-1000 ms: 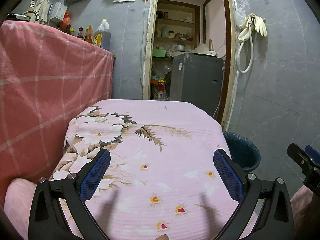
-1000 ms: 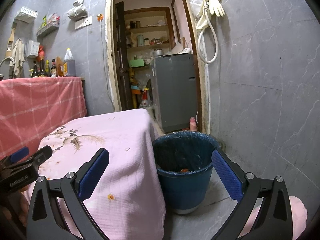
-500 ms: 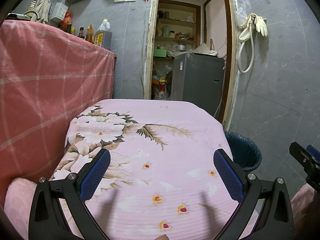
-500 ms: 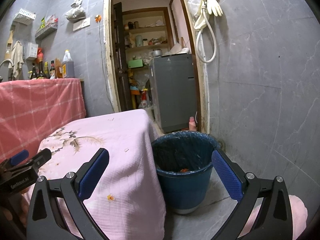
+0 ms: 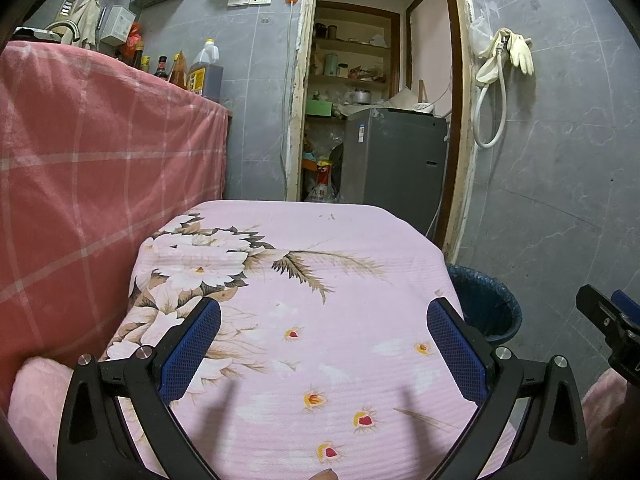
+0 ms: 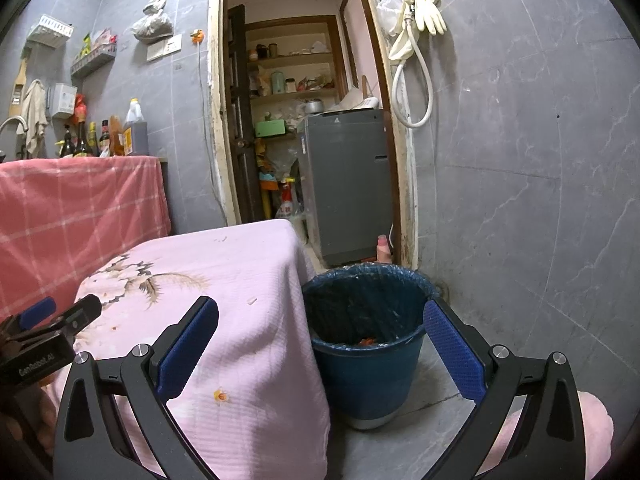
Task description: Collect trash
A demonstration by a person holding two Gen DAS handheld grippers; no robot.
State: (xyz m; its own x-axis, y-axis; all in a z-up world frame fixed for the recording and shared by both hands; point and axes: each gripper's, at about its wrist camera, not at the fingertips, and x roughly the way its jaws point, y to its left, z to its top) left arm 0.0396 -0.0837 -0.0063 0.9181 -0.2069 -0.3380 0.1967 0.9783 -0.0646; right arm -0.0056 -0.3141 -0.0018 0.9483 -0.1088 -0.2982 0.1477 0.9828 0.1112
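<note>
Trash bin (image 6: 366, 344), blue w/ a dark liner, sits on the floor just ahead of the right claw (image 6: 320, 344), between its two fingers in the right wrist view. Something small and orange lies at the bottom of the bin; can't tell what it is. Bin stands right beside the bench (image 6: 240, 280), touching or nearly touching the hanging pink floral cloth. A few tiny scraps (image 6: 252, 301) on the cloth, ahead-left of the right claw; another couple of specks (image 5: 330, 217) at the far edge, well ahead of the left claw (image 5: 324, 346).

Right claw: fingers wide apart, nothing between the blue pads (image 6: 188, 346). Left claw: same, spread wide, empty, hovering over the bench top w/ its shadows on the cloth. From the left wrist view the bin (image 5: 486, 304) is off to the right, past the bench corner, and the right claw's tip pokes in at the far right edge.

Further out: red checked cloth (image 5: 80, 168) over a counter to the left, bottles (image 6: 120, 132) on top. Doorway ahead, grey appliance (image 6: 344, 184) inside. Rubber gloves (image 6: 426, 16) and a hose hang on the grey wall, upper right.
</note>
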